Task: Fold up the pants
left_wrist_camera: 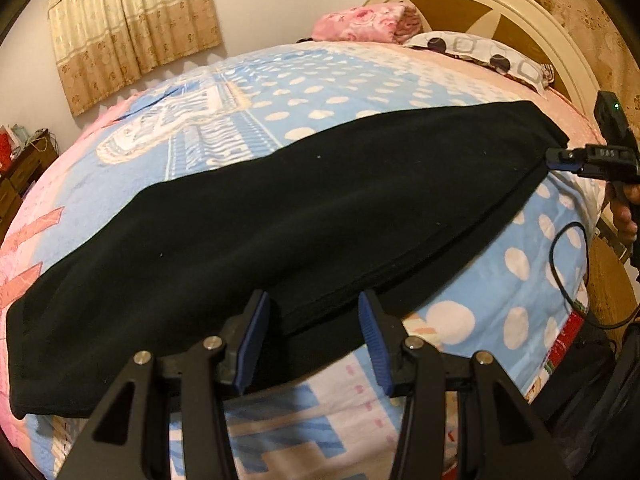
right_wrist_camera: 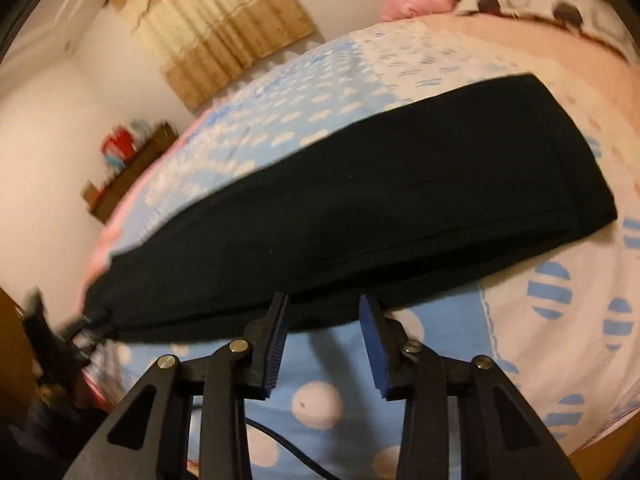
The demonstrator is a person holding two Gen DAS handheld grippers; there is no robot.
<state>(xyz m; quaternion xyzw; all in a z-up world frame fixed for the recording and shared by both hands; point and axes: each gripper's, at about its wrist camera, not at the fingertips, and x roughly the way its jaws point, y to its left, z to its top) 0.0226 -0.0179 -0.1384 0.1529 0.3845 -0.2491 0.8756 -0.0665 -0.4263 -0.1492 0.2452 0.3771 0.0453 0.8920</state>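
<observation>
Two grippers, left (left_wrist_camera: pixel 314 304) and right (right_wrist_camera: pixel 324 306), stand with jaws apart at the near edge of the black pants (left_wrist_camera: pixel 280 216), clamping nothing, the pants lying flat lengthwise across the blanket (left_wrist_camera: pixel 320 92), pillow (left_wrist_camera: pixel 480 54) beyond.

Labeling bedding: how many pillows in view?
1. A circle-print pillow lies at the head of the bed by the headboard. A folded pink blanket beside it may hide another.
</observation>
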